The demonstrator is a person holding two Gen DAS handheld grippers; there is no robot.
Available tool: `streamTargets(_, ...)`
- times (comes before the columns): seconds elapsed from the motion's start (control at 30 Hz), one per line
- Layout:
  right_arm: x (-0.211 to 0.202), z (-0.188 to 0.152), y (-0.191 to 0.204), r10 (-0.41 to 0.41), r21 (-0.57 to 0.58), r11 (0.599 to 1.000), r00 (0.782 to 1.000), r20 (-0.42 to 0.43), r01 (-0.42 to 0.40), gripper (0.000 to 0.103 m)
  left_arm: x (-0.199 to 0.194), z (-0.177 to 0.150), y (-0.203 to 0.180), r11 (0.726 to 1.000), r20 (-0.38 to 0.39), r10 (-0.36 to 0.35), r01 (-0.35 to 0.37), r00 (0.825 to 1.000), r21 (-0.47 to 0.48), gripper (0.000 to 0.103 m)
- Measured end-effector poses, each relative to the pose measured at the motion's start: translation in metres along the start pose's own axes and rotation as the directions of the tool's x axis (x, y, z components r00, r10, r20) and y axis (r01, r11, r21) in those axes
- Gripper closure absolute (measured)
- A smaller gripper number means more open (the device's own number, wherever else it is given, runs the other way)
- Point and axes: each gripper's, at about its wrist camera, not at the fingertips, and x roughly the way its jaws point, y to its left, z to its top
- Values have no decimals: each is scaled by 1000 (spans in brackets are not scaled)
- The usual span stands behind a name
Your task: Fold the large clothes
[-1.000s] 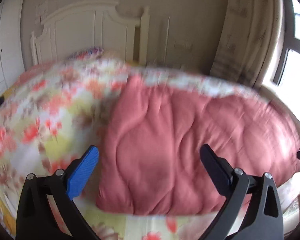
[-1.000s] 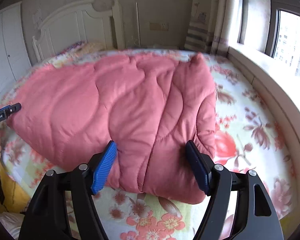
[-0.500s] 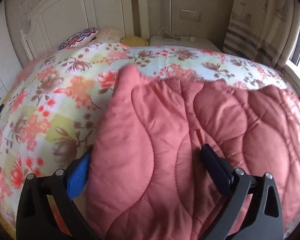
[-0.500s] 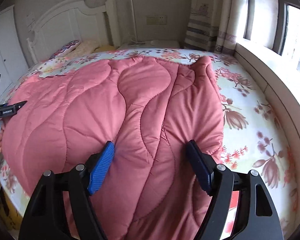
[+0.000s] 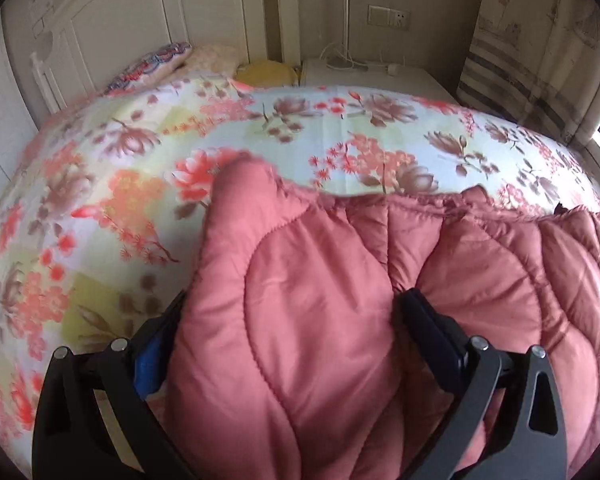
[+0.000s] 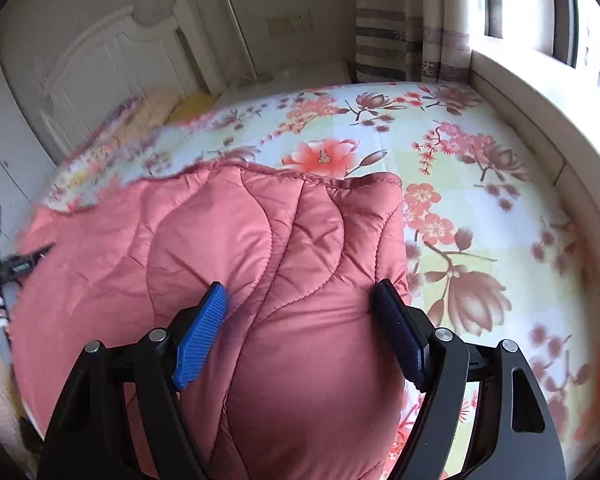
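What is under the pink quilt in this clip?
The pink quilt lies on the floral bedsheet, which shows around it. Anything else beneath is covered.

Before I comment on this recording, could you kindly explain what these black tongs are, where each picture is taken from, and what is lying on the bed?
There is no robot here. A person holds a two-finger gripper in each hand, and a fisheye camera on each one looks forward along its fingers, which is why the room bulges.

One picture comes from the left gripper, the other from the right gripper. In the right view you can glimpse the left tool at the far left edge.

On the bed lies a flowered sheet, and on it a pink quilted comforter, partly folded. Pillows sit by the white headboard.

Both grippers are wide open. Each has a thick part of the comforter bulging between its fingers, but neither is squeezing it yet.
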Motion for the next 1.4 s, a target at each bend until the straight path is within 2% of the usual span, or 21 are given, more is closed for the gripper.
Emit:
streamTargets(0.1,-24,14,5,-62,-3,998,998,32,62,30,-25,15,-8,999,87,7,-11,996,50,2)
streamTargets(0.2,-50,41,23,-19,-59,998,993,117,26,28,-37,32,-18,999,144,-7,-1,990,53,2)
streamTargets(0.27,-49,57,38,8,-96,995,990,139,5,21,-29,42,-31,998,126,-11,2,992,68,2)
streamTargets(0.33,-31,65,51,-24,-131,991,993,116,39,16,-10,41,-47,993,78,12,-21,997,114,2)
streamTargets(0.4,5,64,56,-84,-137,987,996,20,86,16,18,29,-58,985,22,48,-51,999,163,2)
streamTargets(0.47,48,48,49,-147,-151,979,986,-83,134,14,34,19,-60,985,-7,43,-42,999,165,2)
streamTargets(0.5,57,42,40,-101,-104,990,990,-96,91,13,34,19,-59,987,-5,41,-39,999,157,2)
streamTargets(0.53,54,41,33,-69,-68,996,994,-86,63,13,34,20,-59,987,-4,42,-41,999,158,2)
streamTargets(0.57,50,41,32,-73,-66,996,994,-84,68,13,35,19,-59,986,-5,43,-42,999,160,2)
streamTargets(0.63,38,46,38,-131,-70,990,989,-70,126,13,36,19,-59,987,-4,40,-38,999,158,2)
streamTargets(0.7,27,50,50,-156,-82,985,987,-47,152,13,36,19,-58,988,-1,36,-35,999,153,2)
streamTargets(0.83,4,63,103,-64,-185,980,997,36,70,12,35,18,-57,988,-2,31,-30,1000,149,2)
streamTargets(0.9,9,66,123,-45,-238,970,999,24,49,12,36,18,-57,989,-4,23,-22,1000,144,2)
streamTargets(1.0,43,63,145,-100,-303,949,994,-39,84,11,36,19,-54,992,-8,3,-2,1000,128,2)
streamTargets(1.07,83,51,145,-149,-318,942,982,-118,105,4,37,20,-49,995,-13,-17,18,1000,102,2)
streamTargets(1.1,88,50,141,-129,-299,950,984,-121,88,4,38,21,-46,995,-20,-31,32,999,90,2)
streamTargets(1.13,91,51,136,-105,-271,960,987,-122,69,4,38,20,-45,996,-23,-37,39,999,85,2)
streamTargets(1.33,88,52,136,-108,-275,959,987,-116,72,5,38,20,-45,996,-22,-40,41,999,84,2)
streamTargets(1.4,81,55,135,-139,-259,960,985,-100,109,5,38,20,-45,996,-21,-37,39,999,85,2)
